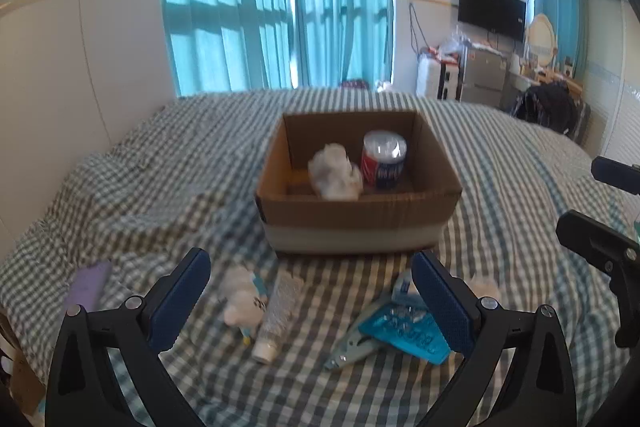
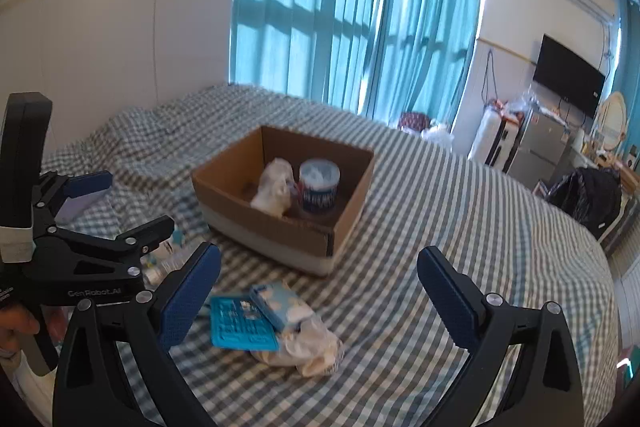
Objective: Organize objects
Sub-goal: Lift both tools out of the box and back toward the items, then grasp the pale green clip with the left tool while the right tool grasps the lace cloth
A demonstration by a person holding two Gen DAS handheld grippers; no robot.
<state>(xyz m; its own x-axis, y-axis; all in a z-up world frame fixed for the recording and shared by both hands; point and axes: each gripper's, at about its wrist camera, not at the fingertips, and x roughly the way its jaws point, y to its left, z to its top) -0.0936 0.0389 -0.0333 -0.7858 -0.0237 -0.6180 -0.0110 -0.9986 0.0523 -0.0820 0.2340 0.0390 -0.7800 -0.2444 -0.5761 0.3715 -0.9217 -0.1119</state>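
Hovering open left claw [image 1: 312, 303], right claw [image 2: 320, 301], box [image 1: 356, 215]

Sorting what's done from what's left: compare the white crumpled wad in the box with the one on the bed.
The wad in the cardboard box sits beside a can; the wad on the bed lies loose on the checked sheet. The boxed one is uncovered; the bed one is partly under a blue packet. Both are white and crumpled.
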